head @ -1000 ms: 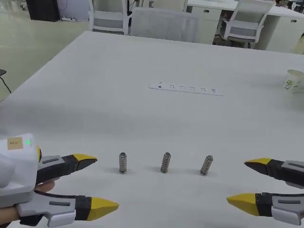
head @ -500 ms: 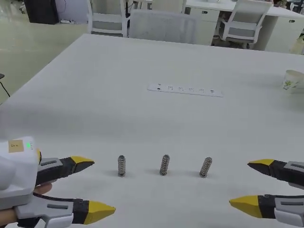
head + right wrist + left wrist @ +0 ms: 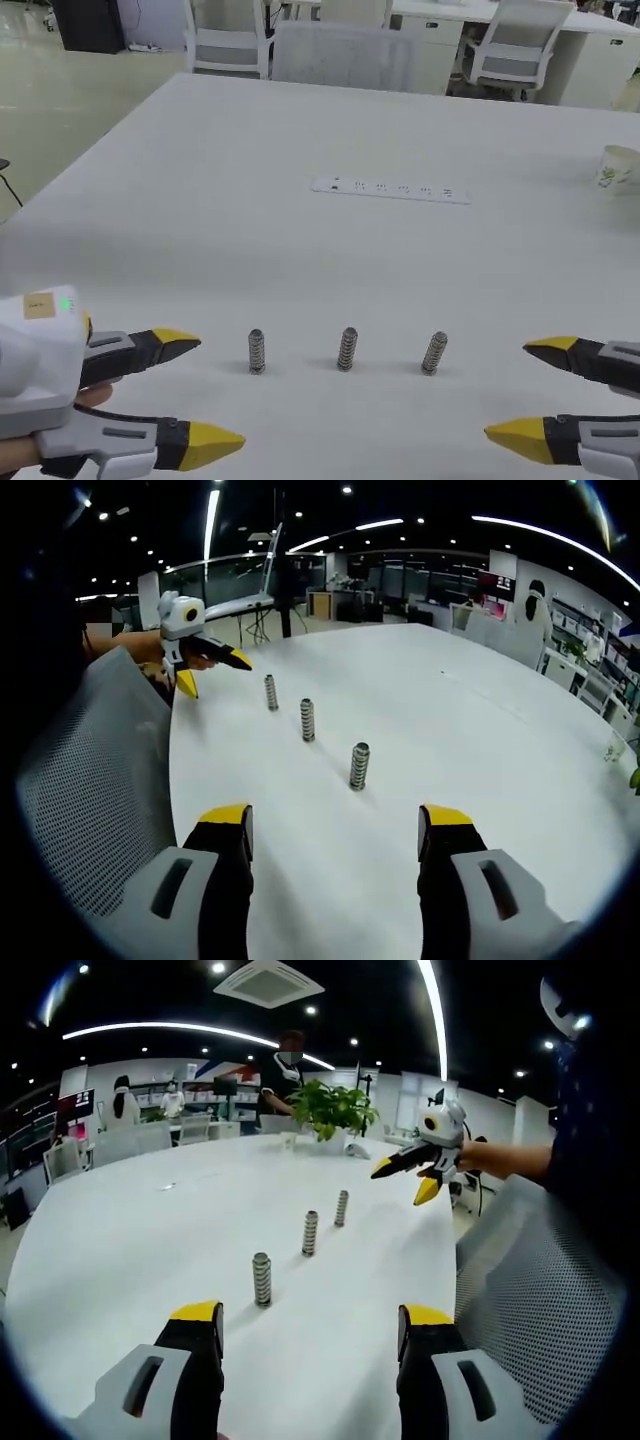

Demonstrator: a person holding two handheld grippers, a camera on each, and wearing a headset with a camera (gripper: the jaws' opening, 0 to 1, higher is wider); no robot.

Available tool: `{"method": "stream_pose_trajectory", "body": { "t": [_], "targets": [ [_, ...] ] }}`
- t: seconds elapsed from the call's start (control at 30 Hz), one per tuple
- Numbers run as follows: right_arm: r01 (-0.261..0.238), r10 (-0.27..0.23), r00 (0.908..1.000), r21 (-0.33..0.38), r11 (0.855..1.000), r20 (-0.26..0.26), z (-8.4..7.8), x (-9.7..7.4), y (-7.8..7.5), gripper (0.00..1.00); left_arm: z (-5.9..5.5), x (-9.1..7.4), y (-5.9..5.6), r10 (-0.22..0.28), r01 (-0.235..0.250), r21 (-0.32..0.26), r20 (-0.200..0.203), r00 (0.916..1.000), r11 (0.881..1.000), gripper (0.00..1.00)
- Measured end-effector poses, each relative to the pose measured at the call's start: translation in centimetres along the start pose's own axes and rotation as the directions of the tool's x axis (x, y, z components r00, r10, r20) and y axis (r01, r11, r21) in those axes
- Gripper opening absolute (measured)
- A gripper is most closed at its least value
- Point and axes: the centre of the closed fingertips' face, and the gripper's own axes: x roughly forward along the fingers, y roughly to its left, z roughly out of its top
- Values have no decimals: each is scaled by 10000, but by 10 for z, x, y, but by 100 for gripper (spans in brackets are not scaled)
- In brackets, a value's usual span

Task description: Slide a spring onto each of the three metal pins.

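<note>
Standing upright in a row on the counter [image 3: 300, 130], apparently already mounted, middle spring [image 3: 347, 348] flanked by left spring [image 3: 256, 351] and right spring [image 3: 434, 352], left gripper [image 3: 222, 390] and right gripper [image 3: 505, 390] well outside these, jaws wide and empty; probably light, bouncy, easily tipped, so best pinched gently mid-coil.

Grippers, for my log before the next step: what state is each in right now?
Left gripper: open, holding nothing.
Right gripper: open, holding nothing.

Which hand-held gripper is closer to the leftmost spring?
Left. The left hand-held gripper sits just left of the leftmost spring; the right hand-held gripper is past the row's other end.
</note>
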Motion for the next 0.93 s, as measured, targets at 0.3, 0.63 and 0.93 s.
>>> {"method": "stream_pose_trajectory", "body": {
  "t": [0.3, 0.63, 0.93],
  "targets": [
    [33, -33, 10000, -31, 10000, 22, 3, -1, -2, 68, 2, 2, 1, 13, -13, 13, 16, 10000, 10000, 67],
    [7, -7, 10000, 30, 10000, -54, 1, 0, -1, 69, 2, 2, 1, 34, -34, 5, -1, 10000, 10000, 67],
    [-49, 49, 9999, 44, 10000, -101, 2, 2, 0, 69, 2, 1, 1, 32, -32, 8, 11, 10000, 10000, 67]
  ]
}}
